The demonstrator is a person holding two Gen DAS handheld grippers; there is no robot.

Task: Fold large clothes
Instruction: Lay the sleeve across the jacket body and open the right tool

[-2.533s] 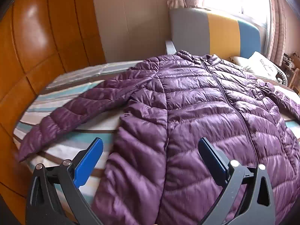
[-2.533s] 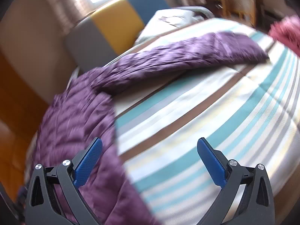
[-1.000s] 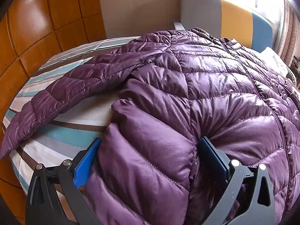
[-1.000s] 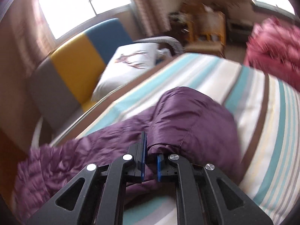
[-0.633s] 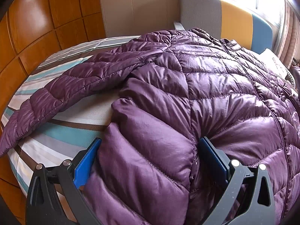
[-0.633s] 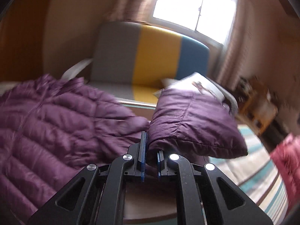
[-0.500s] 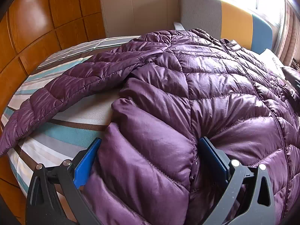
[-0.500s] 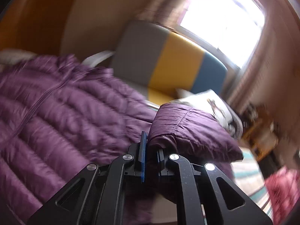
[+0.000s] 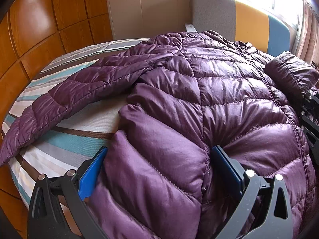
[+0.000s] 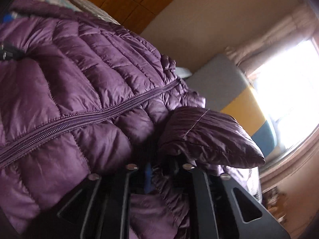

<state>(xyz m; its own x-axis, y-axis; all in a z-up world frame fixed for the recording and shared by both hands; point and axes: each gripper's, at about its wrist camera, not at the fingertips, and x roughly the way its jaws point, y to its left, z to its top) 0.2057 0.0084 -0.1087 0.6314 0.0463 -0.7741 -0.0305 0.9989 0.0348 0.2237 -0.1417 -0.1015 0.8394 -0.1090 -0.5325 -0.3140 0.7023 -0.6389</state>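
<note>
One sleeve (image 10: 209, 135) brought over the jacket (image 9: 199, 99), right gripper (image 10: 161, 169) loosening round its cuff; left gripper (image 9: 159, 171) spread wide astride the near hem; far-left sleeve unfolded.

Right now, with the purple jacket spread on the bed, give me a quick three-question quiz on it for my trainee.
1. True or false: the purple jacket has its zip done up.
2. The left gripper is: A shut on a sleeve; B open, with jacket fabric between its jaws; C clear of the jacket.
3. What does the outstretched sleeve lie on?
Key: 1 true. 2 B. 3 The striped bedsheet.
</note>
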